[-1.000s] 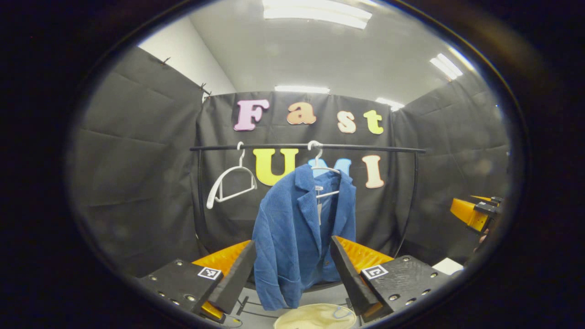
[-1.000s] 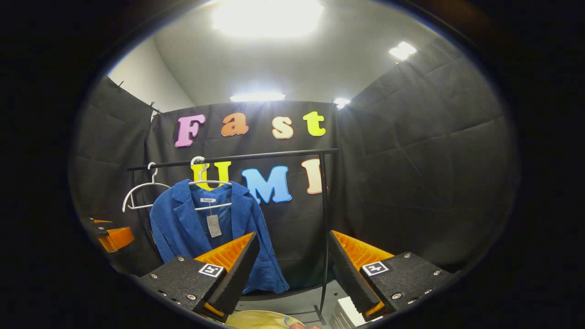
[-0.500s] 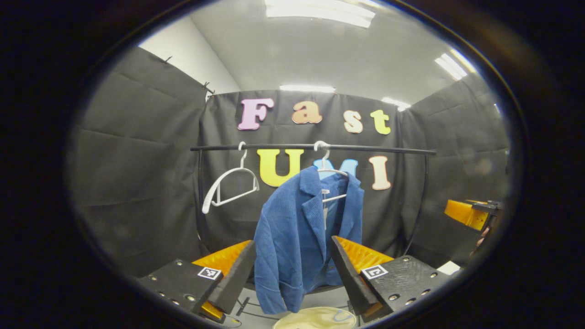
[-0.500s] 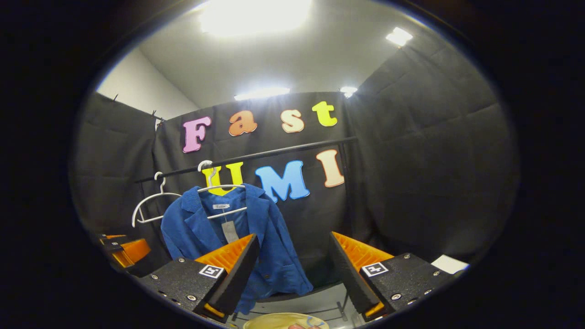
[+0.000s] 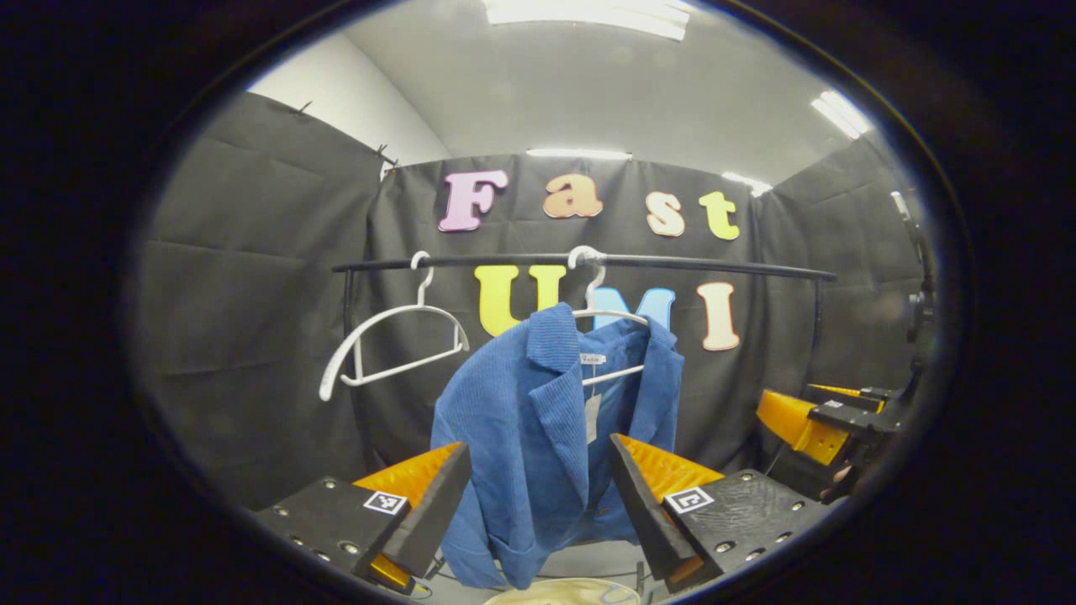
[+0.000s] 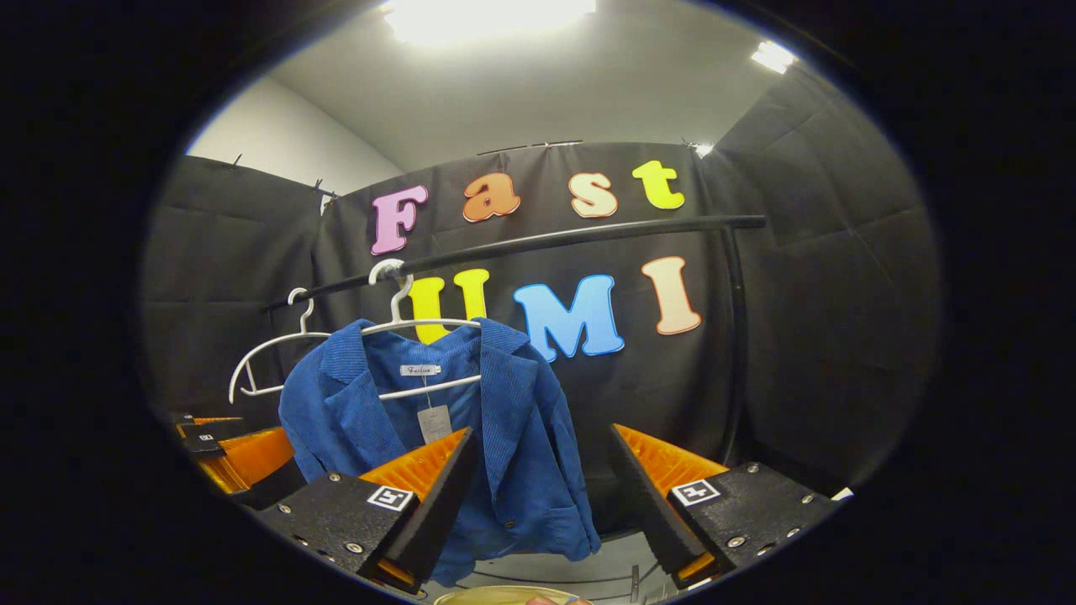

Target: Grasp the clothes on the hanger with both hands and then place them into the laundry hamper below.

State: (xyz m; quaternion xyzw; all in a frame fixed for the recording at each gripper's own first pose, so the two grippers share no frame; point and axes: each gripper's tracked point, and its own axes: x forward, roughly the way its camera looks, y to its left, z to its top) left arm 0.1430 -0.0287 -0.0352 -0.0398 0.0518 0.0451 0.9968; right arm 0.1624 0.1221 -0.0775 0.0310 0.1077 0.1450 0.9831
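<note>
We were at the approach: left gripper (image 5: 538, 496) and right gripper (image 6: 538, 496) spread, empty; blue corduroy jacket (image 5: 546, 437) mid-frame on its hanger (image 5: 601, 315); next, pinch both shoulders

A: Clothes?
B: One blue corduroy jacket (image 5: 538, 437), lapel collar, hanging open on a white hanger (image 5: 607, 336). Neck label and paper tag visible inside.

A: Hanger where?
B: Hooked on the black rail (image 5: 714, 265), with the jacket's left shoulder sitting higher in the left gripper view.

A: Hamper?
B: Cream rim of the laundry hamper (image 5: 572, 592) at the bottom edge, directly below the jacket hem. Mostly cut off.
</note>
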